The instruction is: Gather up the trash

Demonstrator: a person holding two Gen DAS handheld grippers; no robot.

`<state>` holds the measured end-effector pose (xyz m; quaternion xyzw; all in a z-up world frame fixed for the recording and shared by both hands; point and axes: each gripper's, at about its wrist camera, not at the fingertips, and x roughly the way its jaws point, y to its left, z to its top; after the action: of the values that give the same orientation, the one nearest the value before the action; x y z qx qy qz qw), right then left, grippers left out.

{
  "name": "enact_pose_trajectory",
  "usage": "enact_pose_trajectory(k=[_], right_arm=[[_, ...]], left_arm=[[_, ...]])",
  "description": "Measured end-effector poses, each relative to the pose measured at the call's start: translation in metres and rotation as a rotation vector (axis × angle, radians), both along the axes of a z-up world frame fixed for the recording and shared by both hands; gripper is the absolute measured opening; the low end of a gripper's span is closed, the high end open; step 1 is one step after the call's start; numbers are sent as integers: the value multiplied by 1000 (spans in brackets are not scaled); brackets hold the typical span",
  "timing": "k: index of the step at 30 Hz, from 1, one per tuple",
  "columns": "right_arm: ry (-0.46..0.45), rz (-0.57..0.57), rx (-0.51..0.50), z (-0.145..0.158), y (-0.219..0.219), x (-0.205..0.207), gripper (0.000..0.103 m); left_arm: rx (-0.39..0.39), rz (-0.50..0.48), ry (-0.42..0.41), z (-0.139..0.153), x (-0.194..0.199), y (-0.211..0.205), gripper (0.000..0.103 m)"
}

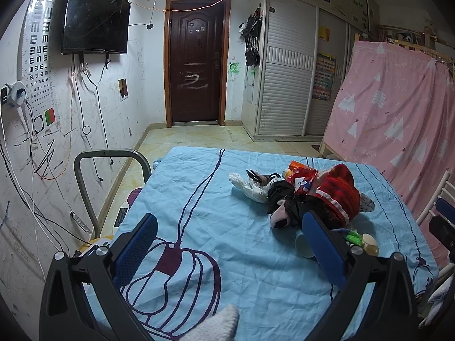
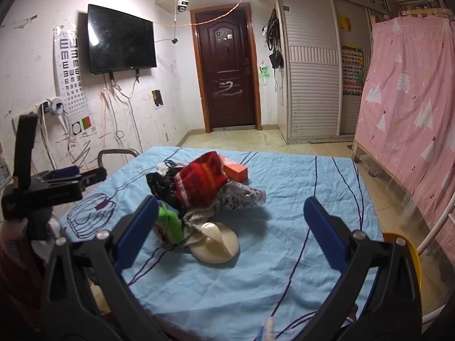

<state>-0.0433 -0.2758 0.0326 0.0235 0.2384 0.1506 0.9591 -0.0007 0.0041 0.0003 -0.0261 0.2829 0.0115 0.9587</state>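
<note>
the trash pile [image 2: 199, 196] lay on the tabletop [image 2: 284, 255] ahead and left of the right tool [image 2: 231, 221], and ahead and right of the left tool [image 1: 230, 238], with the right one judged nearer; both tools stood wide and empty. a yellow bin [image 2: 403, 250] edged in at right, its contents hidden

Bare light-blue bedsheet [image 2: 284, 227] lies open right of the heaped pile of cloth and wrappers [image 2: 199, 190]; a cream round lid [image 2: 219, 244] blocks the pile's near edge.
</note>
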Motion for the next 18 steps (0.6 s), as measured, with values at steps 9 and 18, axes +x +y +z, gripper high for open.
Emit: enact_pose_trajectory(k=[9,18], right_arm=[[-1,0,0,0,1,-2,98],[-1,-1,-3,-1,1,0,98]], left_arm=[[0,-1,1,0,0,0,93],[2,1,0,0,0,0,93]])
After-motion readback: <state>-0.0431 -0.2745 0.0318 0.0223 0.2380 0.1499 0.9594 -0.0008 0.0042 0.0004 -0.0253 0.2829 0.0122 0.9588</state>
